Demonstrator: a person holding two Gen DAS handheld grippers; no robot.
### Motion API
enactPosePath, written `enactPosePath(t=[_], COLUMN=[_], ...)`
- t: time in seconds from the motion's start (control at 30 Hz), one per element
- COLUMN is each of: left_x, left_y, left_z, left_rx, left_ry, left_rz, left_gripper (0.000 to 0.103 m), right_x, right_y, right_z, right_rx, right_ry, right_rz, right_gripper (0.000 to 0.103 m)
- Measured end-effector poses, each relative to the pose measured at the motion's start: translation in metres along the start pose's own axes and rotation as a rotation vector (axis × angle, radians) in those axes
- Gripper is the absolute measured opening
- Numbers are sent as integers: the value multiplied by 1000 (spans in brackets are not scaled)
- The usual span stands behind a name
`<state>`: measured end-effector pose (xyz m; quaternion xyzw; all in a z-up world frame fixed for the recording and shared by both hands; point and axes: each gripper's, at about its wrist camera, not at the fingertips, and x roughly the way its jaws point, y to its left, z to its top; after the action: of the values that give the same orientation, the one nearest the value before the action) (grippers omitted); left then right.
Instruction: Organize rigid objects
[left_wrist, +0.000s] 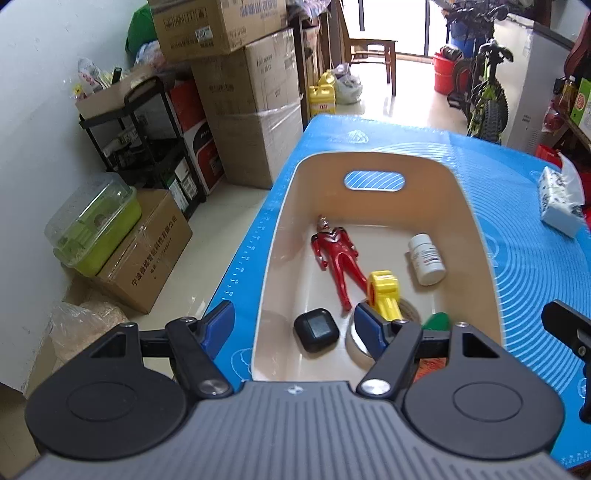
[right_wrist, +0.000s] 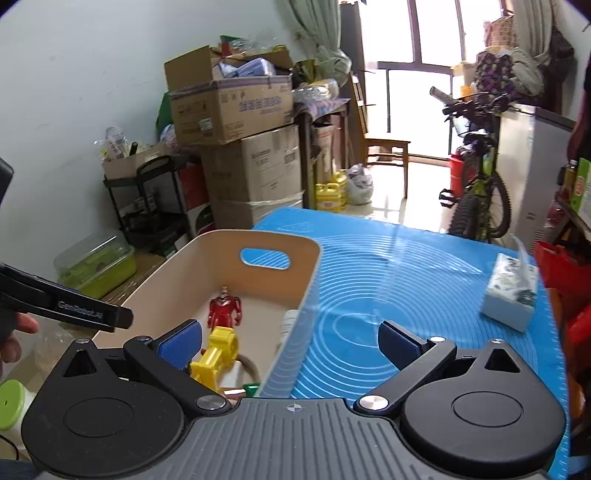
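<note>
Stacked cardboard boxes (left_wrist: 243, 92) and a parked bicycle (left_wrist: 484, 92) frame a cluttered room where a blue mat (left_wrist: 535, 236) covers the work table. On the mat sits a beige bin (left_wrist: 280, 221) with a cut-out handle in its far wall.

Seen from the left wrist camera, the left gripper (left_wrist: 293, 323) hangs over the bin's near left corner with its blue-padded jaws spread wide and nothing between them; one finger is outside the bin's left wall, the other above its floor. Inside the bin, a black case (left_wrist: 316, 329) lies just past the gripper's midpoint, at about 1 o'clock from it. A red action figure (left_wrist: 338, 254) lies lengthwise at 12 to 1 o'clock, its head toward the far wall. A yellow toy (left_wrist: 385, 291) lies at 2 o'clock, touching the figure's legs and resting partly on a white roll of tape (left_wrist: 356, 345). A white pill bottle (left_wrist: 426, 258) lies on its side farther right, near the bin's right wall. A green object (left_wrist: 437, 321) shows beside the tape, mostly hidden.

From the right wrist camera, the right gripper (right_wrist: 291, 341) straddles the bin's right wall, jaws wide apart and empty. A tissue pack (right_wrist: 511, 295) lies on the mat at its 2 o'clock, well apart.
</note>
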<state>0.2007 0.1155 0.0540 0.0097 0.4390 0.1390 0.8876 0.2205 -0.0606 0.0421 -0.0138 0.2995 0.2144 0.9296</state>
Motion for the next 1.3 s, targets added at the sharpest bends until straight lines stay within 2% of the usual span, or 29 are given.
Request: enactPosePath(t=[0.37,0.63,0.73,0.93,1.3], left_x=[-60,-88,-95,-105,-108], left_y=[-23,-41,-49,-57,-73], left_z=[-24,-55,-68,-92,-140], left_rx=[-3,27,56,43,84], left_ry=[-63,-63,-61,-73,-111], left_rz=[-7,-22,-36,-59,-52], left_gripper=[73,73,73,73,74], right_x=[-74,-120,-135,-159,-180], right_y=[-22,-32,-35,-42,-45], right_z=[-17,-41,-51,-69,-112], right_rx=[28,44,53,83,128], right_ry=[-21,-24,-25,-12,2], right_rz=[-68,-103,-119,-142,-173], right_gripper=[101,101,101,101,101])
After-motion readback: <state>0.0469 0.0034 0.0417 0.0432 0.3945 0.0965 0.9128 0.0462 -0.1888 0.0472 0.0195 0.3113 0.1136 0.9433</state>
